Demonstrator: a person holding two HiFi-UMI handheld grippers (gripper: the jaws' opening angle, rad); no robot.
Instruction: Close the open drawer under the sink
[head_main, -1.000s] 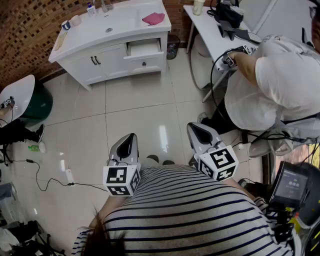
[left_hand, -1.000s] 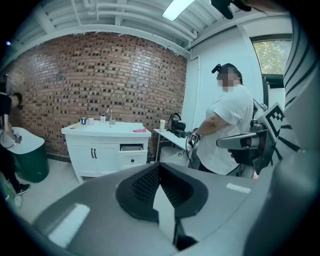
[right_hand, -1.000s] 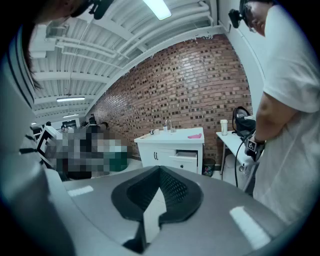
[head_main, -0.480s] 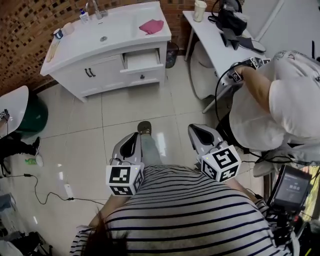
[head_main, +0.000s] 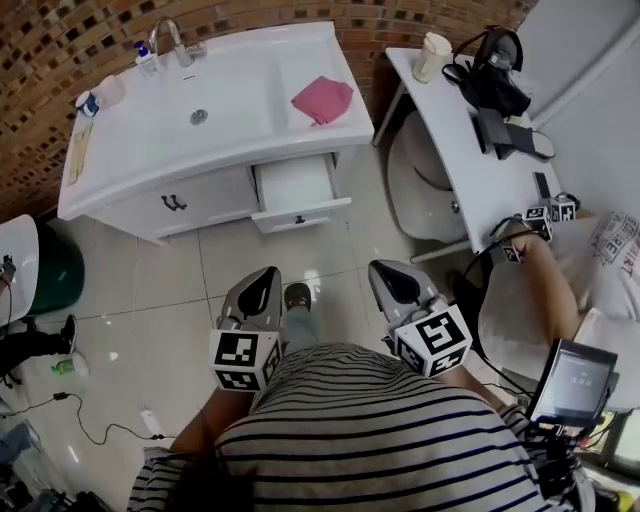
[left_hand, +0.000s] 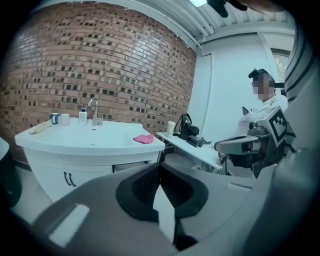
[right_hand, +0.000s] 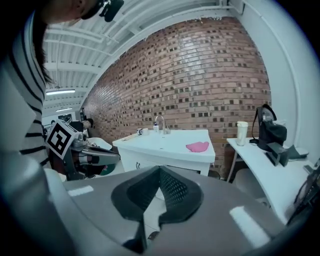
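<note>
Presently listed, from the head view:

1. Drawer (head_main: 298, 192): white, pulled out from the right part of the vanity cabinet (head_main: 200, 195), below the counter edge. Its front panel faces the person and its inside shows pale.
2. Sink basin (head_main: 215, 100): white, set in the counter on top of the cabinet, with a faucet (head_main: 170, 40) at the back by the brick wall (head_main: 60, 50). A pink cloth (head_main: 322, 100) lies on the counter at the right, above the drawer.
3. Left gripper (head_main: 262, 285): held over the tiled floor (head_main: 200, 280), pointing toward the cabinet and well apart from it. Its jaws meet at the tips, with nothing between them.
4. Right gripper (head_main: 392, 275): beside the left one, also over the floor and clear of the drawer. Its jaws are likewise closed at the tips and empty.
5. White desk (head_main: 470, 170): to the right of the cabinet, bearing a cup (head_main: 432, 55) and a black bag (head_main: 495, 75).
6. Second person (head_main: 540, 290): seated at the right, with a hand on the desk edge.
</note>
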